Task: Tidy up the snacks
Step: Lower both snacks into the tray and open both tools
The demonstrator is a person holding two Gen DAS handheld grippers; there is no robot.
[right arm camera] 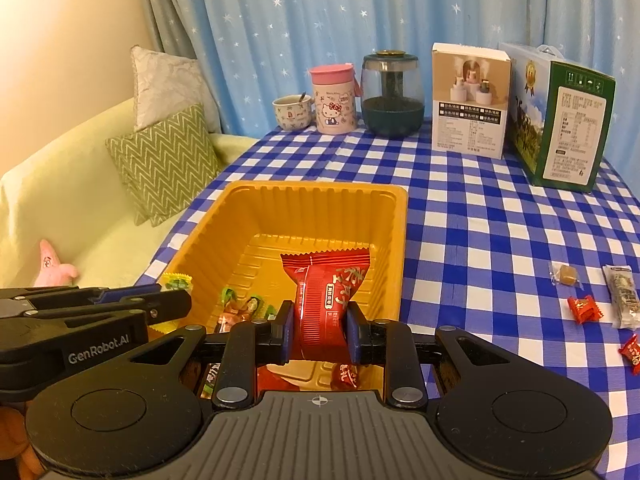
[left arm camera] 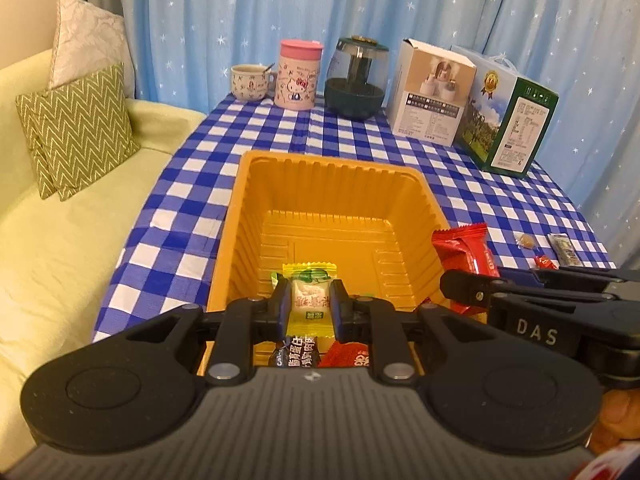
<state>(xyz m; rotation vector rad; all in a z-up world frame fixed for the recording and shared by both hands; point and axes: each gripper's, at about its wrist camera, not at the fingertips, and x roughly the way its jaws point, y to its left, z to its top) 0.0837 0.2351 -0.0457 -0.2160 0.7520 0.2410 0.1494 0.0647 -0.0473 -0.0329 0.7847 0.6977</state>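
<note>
Star-printed blue curtains (right arm camera: 360, 12) hang behind a table (right arm camera: 500, 216) dressed in blue-and-white check, with a pale green sofa (left arm camera: 80, 216) and its zigzag cushion (left arm camera: 80, 128) off to the left. Along the back edge, out of the working area, stand a patterned cup (left arm camera: 250, 82), a pink-lidded Hello Kitty tumbler (left arm camera: 298, 76), a dark glass jar (left arm camera: 356, 80), a white carton (left arm camera: 432, 92) and a green carton (left arm camera: 512, 120); their small print is too fine to read. In the middle sits the yellow tray (left arm camera: 240, 208), evidently the collecting bin, with a few wrapped sweets already lying at its near end. The left gripper (left arm camera: 310, 308), marked "GenRobot.AI" on its side, is clamped nearly closed on a small yellow-and-white candy (left arm camera: 308, 296) printed with Chinese characters, held over the tray's near end, seemingly ready to drop. Just beside it the right gripper (right arm camera: 320, 332), lettered "DAS", pinches a red snack packet (right arm camera: 324, 296) with gold Chinese script at its waist, also above the tray's floor. On the cloth to the right, well apart from the tray, loose sweets (right arm camera: 580, 308) and a pale wrapped bar (right arm camera: 622, 296) wait unsorted, so I judge the job partway through.
</note>
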